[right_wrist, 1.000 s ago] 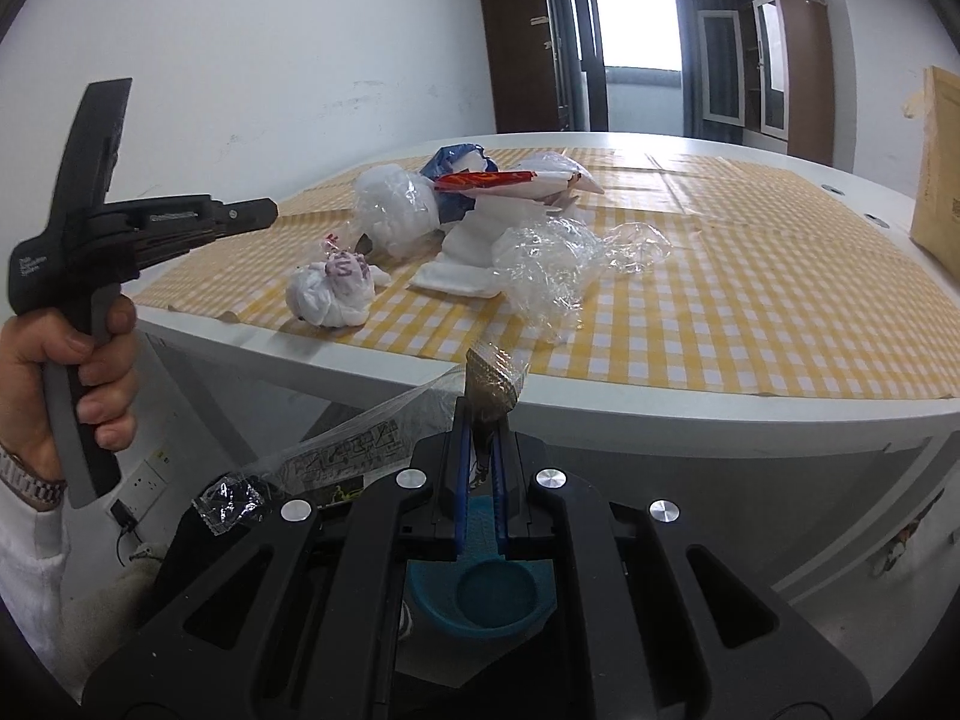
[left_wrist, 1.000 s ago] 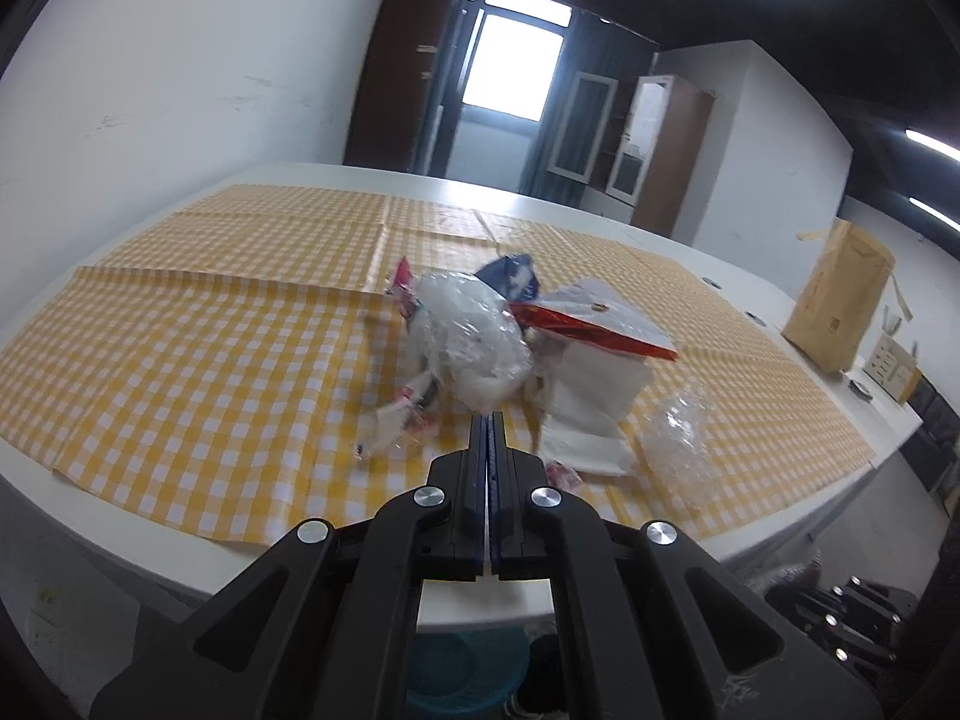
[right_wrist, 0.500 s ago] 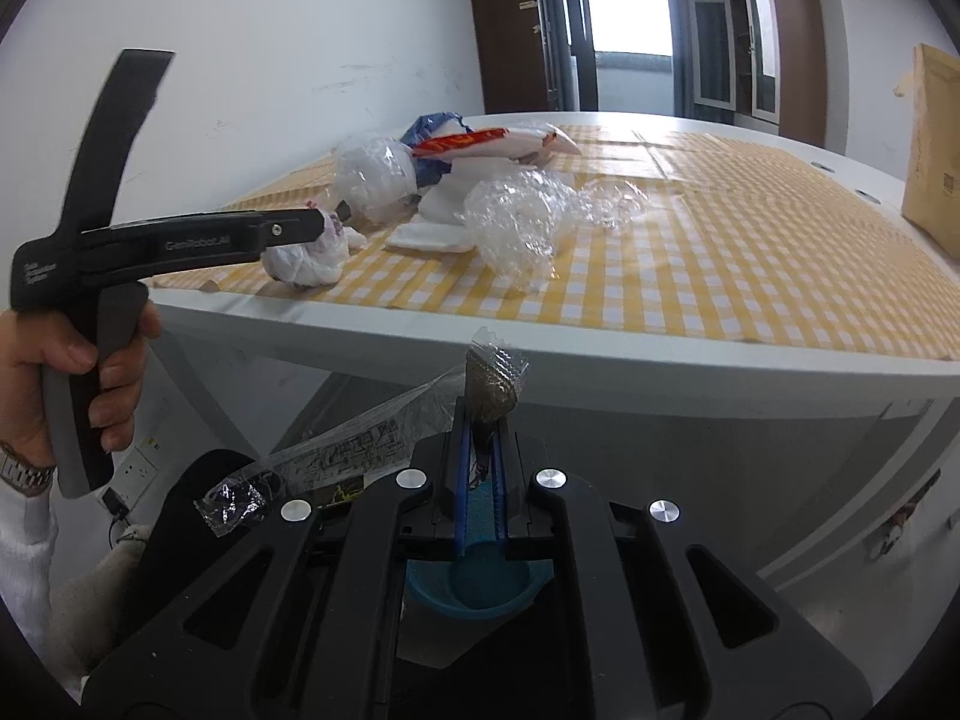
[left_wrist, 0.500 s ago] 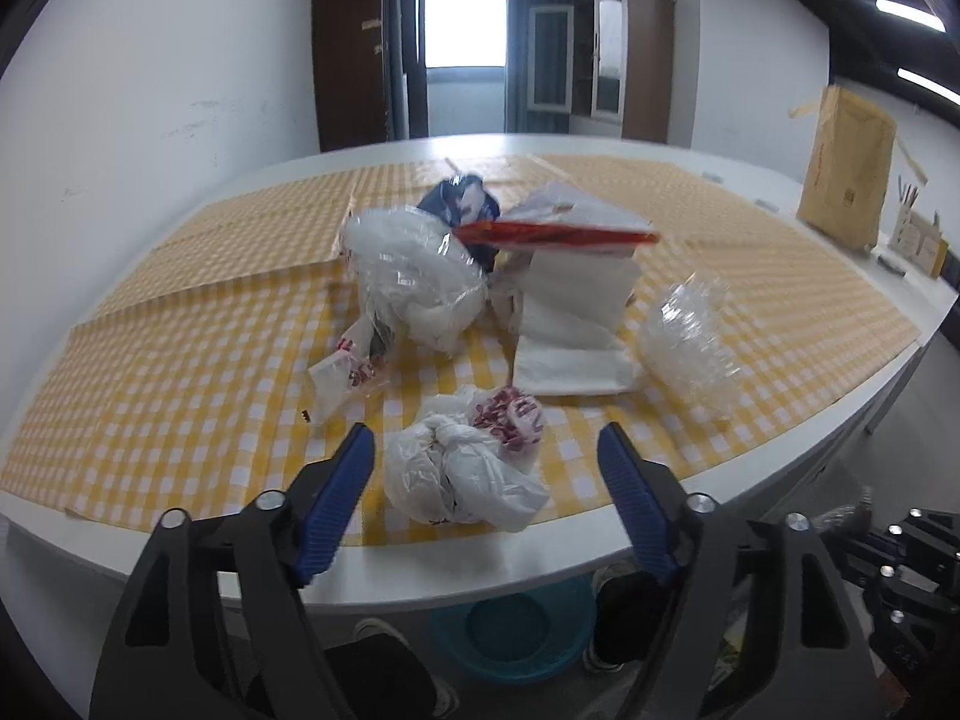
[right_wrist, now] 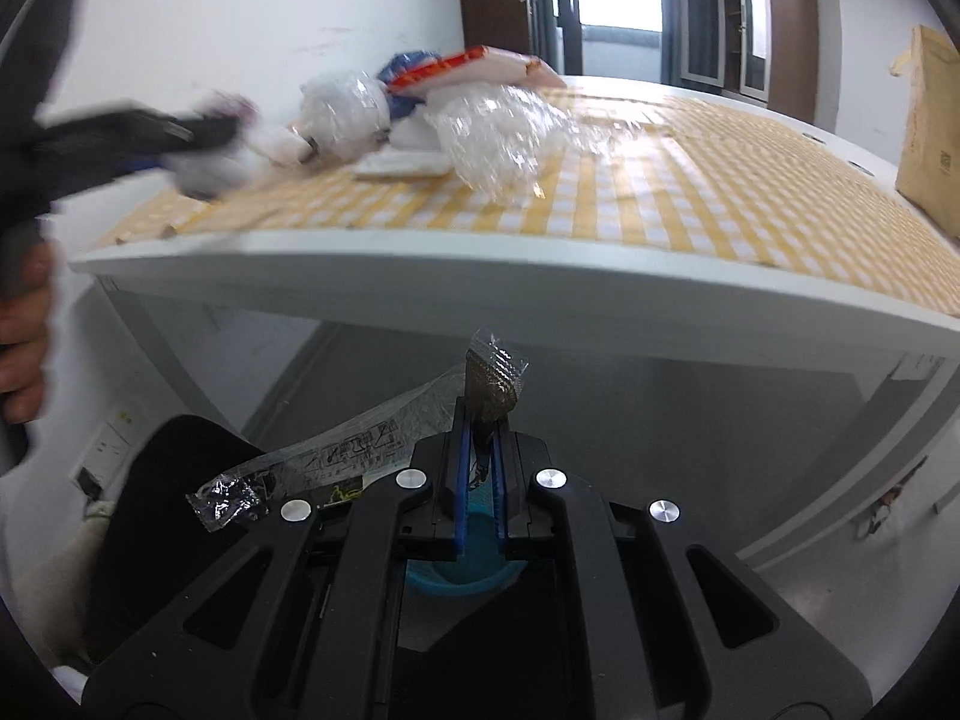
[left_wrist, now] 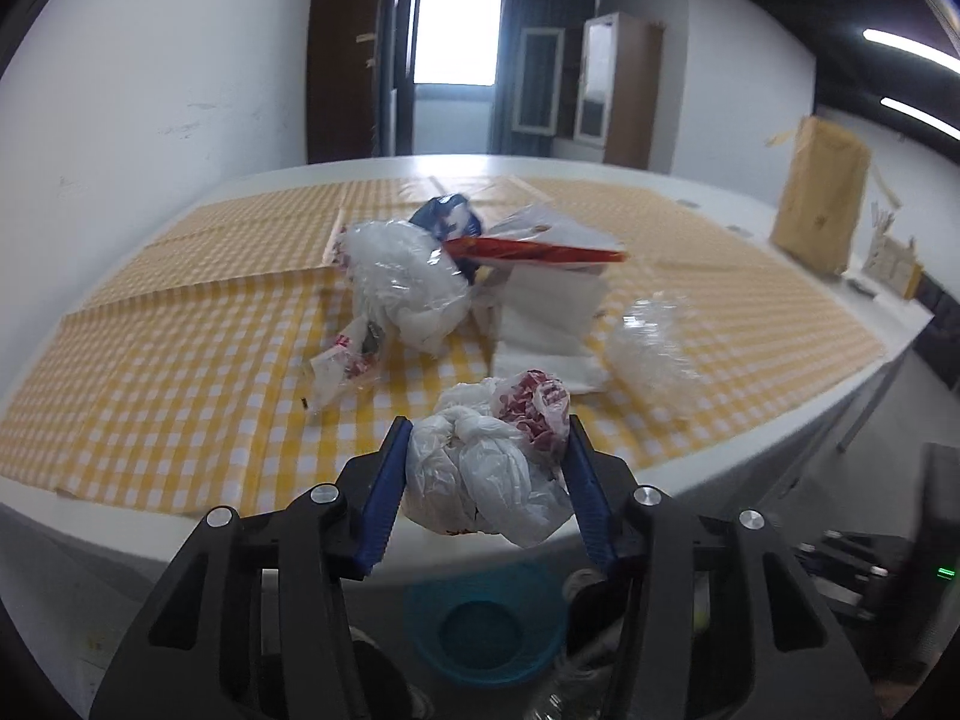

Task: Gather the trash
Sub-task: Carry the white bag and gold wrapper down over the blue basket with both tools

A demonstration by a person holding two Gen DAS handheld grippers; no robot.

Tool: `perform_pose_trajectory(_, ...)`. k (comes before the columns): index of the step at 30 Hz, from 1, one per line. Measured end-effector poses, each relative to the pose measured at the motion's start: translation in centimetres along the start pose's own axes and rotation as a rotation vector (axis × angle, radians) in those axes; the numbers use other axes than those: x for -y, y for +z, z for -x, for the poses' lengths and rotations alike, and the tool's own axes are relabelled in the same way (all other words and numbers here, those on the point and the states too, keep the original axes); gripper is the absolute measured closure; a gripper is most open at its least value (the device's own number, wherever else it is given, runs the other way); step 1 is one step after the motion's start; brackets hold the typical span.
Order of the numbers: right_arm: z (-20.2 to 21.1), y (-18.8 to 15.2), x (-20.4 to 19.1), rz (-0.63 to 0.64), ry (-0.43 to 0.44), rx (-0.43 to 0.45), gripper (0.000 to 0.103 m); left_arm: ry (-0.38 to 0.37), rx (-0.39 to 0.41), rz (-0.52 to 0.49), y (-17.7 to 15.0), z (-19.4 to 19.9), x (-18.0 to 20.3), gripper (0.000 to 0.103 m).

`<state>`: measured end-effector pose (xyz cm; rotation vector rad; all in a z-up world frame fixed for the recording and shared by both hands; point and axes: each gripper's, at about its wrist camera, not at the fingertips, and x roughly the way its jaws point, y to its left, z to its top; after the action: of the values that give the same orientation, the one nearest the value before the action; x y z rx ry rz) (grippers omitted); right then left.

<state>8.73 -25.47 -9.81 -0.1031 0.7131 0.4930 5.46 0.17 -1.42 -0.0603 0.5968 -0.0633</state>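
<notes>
A knotted white plastic bag with red print (left_wrist: 492, 456) sits at the table's near edge, between the fingers of my left gripper (left_wrist: 487, 468); the jaws are closing on it, blue pads touching its sides. My left gripper also shows blurred in the right wrist view (right_wrist: 198, 138). My right gripper (right_wrist: 480, 456) is below the table edge, shut on a clear plastic wrapper (right_wrist: 336, 456) that trails to the left. A blue bin (left_wrist: 486, 630) stands on the floor below, also seen between the right gripper's fingers (right_wrist: 474, 564). More trash lies on the yellow checked cloth (left_wrist: 180, 348): a clear bag (left_wrist: 408, 282), a red packet (left_wrist: 528, 249), crumpled film (left_wrist: 648, 342).
A white napkin stack (left_wrist: 546, 324) lies in the pile. A brown paper bag (left_wrist: 819, 192) stands at the table's far right. The white table edge (right_wrist: 540, 282) is above my right gripper. A black chair (right_wrist: 168, 516) is at lower left.
My left gripper opened, moved onto the knotted white bag and has narrowed around it. My right gripper dropped lower below the table edge, still holding the wrapper.
</notes>
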Motion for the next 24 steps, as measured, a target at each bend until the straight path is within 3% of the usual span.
perform_pose_trajectory(7, -2.5, -1.7, -0.4, 0.002, -0.053, -0.035, 0.098, -0.073, -0.046, -0.072, -4.9, 4.1, 2.0, 0.053)
perform_pose_trajectory(11, -4.5, -2.8, -0.2, -0.025, -0.052, -0.072, 0.098, -0.209, -0.146, -0.003, -8.1, 2.7, 1.7, 0.053)
perform_pose_trajectory(18, -9.3, -4.7, -0.3, -0.067, -0.065, -0.161, 0.098, -0.178, -0.233, 0.005, -12.3, -2.5, 1.4, 0.054)
perform_pose_trajectory(24, -13.8, -5.2, -1.6, -0.044, -0.091, -0.227, 0.098, -0.161, -0.304, 0.098, -15.3, -8.0, -0.3, 0.054)
